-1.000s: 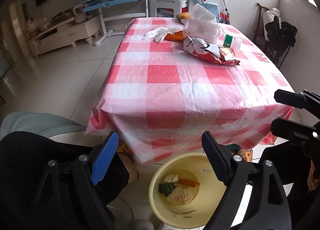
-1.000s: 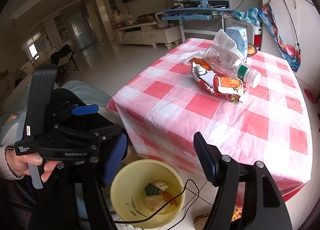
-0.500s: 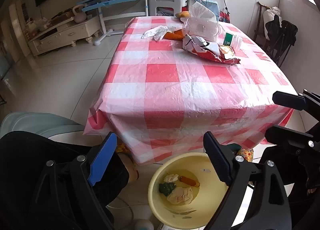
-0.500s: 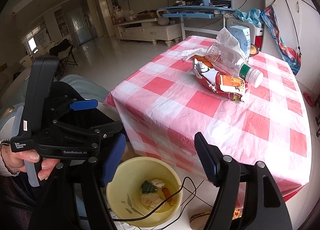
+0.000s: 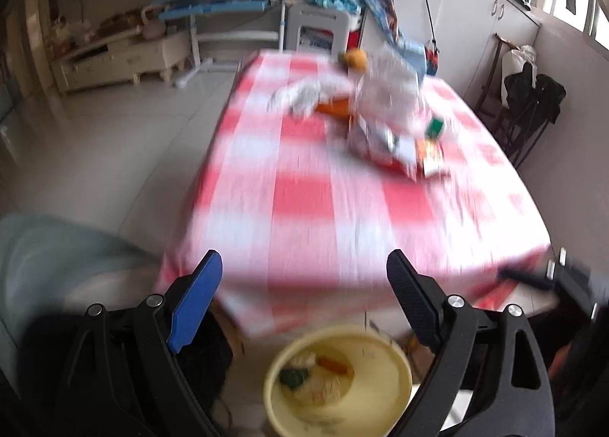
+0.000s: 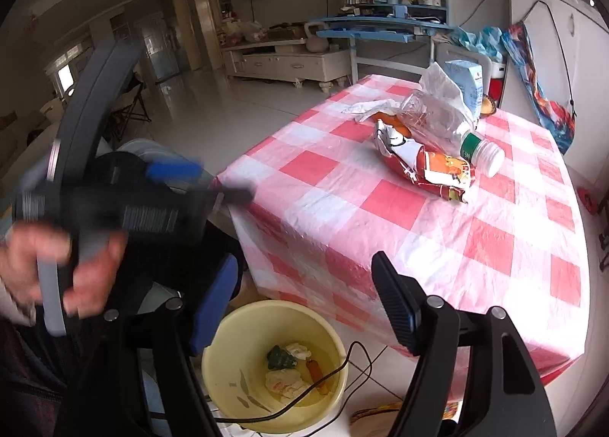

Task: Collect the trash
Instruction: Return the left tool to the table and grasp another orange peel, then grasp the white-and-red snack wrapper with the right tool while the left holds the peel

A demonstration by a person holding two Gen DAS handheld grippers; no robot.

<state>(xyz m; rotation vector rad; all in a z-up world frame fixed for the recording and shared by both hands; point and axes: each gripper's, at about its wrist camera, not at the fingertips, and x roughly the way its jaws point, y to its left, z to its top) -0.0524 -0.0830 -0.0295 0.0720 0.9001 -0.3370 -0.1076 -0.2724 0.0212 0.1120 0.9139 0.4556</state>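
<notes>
Bottle (image 6: 449, 125) and wrappers (image 6: 426, 163) on your worktop (image 6: 380, 208), bin (image 6: 274, 368) below, both tools, left (image 5: 304, 298) and right (image 6: 304, 302), open, empty.

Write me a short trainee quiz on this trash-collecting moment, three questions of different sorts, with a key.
1. True or false: the yellow bin on the floor already holds some trash.
2. Multiple choice: the plastic bottle with the white cap is
A. lying on its side on the checked tablecloth, against the crumpled snack bag
B. standing upright in the bin
C. held between the fingers of the right gripper
3. Fill in: neither the right gripper nor the left gripper holds anything; the fingers of both are ____.

Key
1. True: scraps lie at the bottom.
2. A
3. open, with only the table edge and bin seen between them.
</notes>
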